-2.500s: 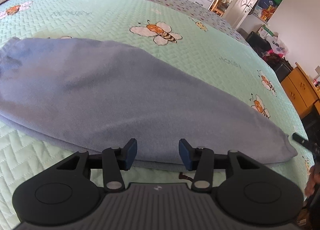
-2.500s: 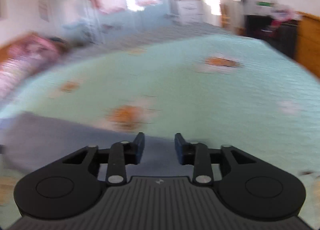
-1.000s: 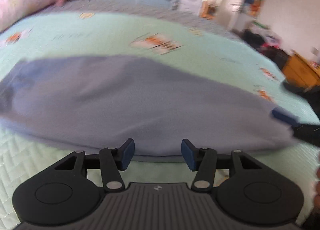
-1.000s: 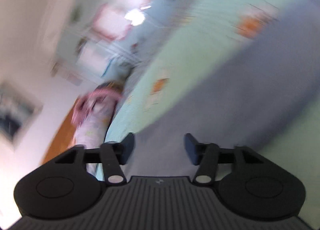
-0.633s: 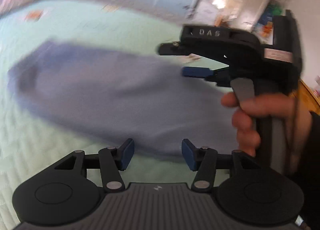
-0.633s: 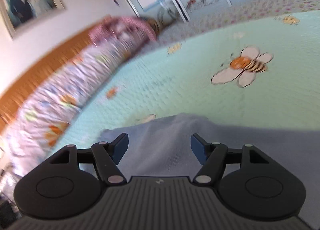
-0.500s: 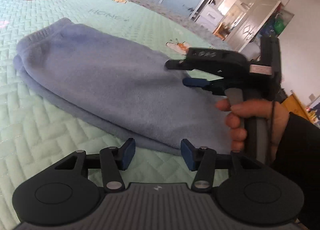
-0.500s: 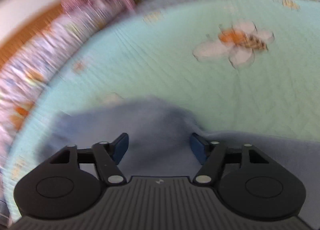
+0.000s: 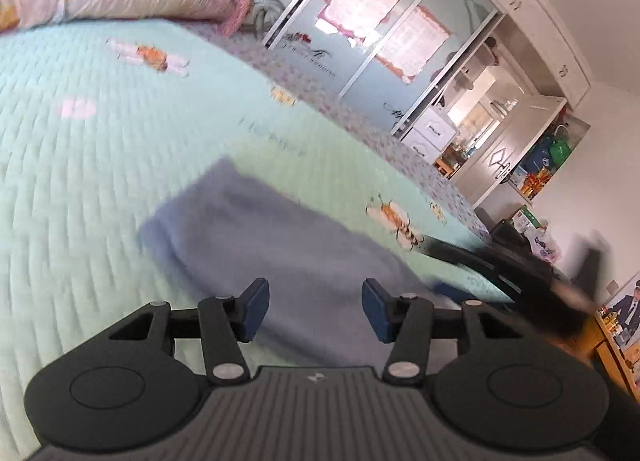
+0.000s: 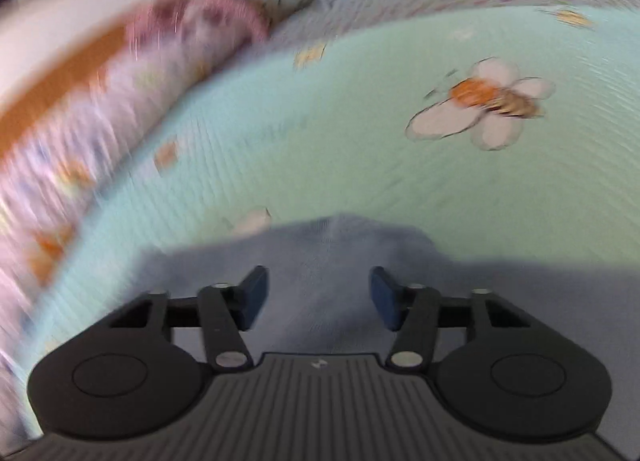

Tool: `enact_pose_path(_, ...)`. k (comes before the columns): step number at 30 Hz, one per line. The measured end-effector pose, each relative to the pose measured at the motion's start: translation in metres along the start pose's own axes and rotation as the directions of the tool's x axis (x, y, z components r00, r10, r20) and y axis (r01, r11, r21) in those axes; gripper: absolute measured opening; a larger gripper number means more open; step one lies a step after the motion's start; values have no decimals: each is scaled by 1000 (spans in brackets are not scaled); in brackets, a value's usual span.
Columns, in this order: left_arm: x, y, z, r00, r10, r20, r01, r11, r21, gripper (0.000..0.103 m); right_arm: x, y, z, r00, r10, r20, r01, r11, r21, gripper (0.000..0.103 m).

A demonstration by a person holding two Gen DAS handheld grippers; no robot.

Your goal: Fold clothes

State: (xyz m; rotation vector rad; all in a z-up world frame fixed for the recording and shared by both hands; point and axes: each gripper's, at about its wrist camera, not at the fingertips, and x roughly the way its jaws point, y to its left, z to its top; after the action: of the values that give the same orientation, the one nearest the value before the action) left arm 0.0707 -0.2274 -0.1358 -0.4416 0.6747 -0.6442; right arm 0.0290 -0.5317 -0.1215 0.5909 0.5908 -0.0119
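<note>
Blue garment [image 9: 280, 261] lies flat on the bee-print bed cover [image 9: 100, 165]. Above its near edge, the left claw [image 9: 314, 309] hangs spread and empty. Over its far end the right claw [image 10: 318, 295] is opening, pinching nothing.

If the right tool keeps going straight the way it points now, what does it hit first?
Most likely the blue garment lying on the bedspread. The right tool is opening, nothing between its pads; depth is blurred.

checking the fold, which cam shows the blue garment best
The left wrist view: the blue garment lies there on the bedspread with its far end and both long edges visible, only mildly blurred. The right wrist view shows just one rounded end, blurrier, its right side running out of frame.
</note>
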Motion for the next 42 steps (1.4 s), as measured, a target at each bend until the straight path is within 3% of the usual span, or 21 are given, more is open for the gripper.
enact_pose_path(3,21,-12,11,1000,12,-16,-11,998,66,57,-71,-25,-27,994,4,112,-15,995,99,79)
enact_pose_path(5,41,-1,5,991,104,-82,-96,991,97,57,-105,-44,-44,989,-23,143,1,988,156,79)
enact_pose_path(7,55,19,-10,975,179,-128,-169,982,83,48,-133,-59,-58,986,-64,155,30,977,213,79)
enact_pose_path(12,18,8,-12,987,152,-46,-151,988,22,51,-183,-94,-87,978,-130,165,70,941,331,79)
enact_pose_path(15,-6,-15,-10,993,119,-10,-119,992,44,55,-195,-95,-97,978,-112,178,45,939,342,79)
enact_pose_path(24,-29,-82,-14,985,152,-87,-130,967,218,58,-201,-80,-113,977,10,214,-89,928,362,79)
enact_pose_path(30,-40,-116,-21,970,222,-97,-182,933,309,68,-223,-90,-125,972,13,235,-118,891,439,79)
enact_pose_path(36,-58,-152,-30,965,245,-88,-192,897,399,73,-259,-94,-138,963,-6,270,-117,892,436,80)
enact_pose_path(42,-72,-178,-36,972,222,-82,-161,875,456,73,-285,-90,-144,957,-27,288,-95,912,400,80)
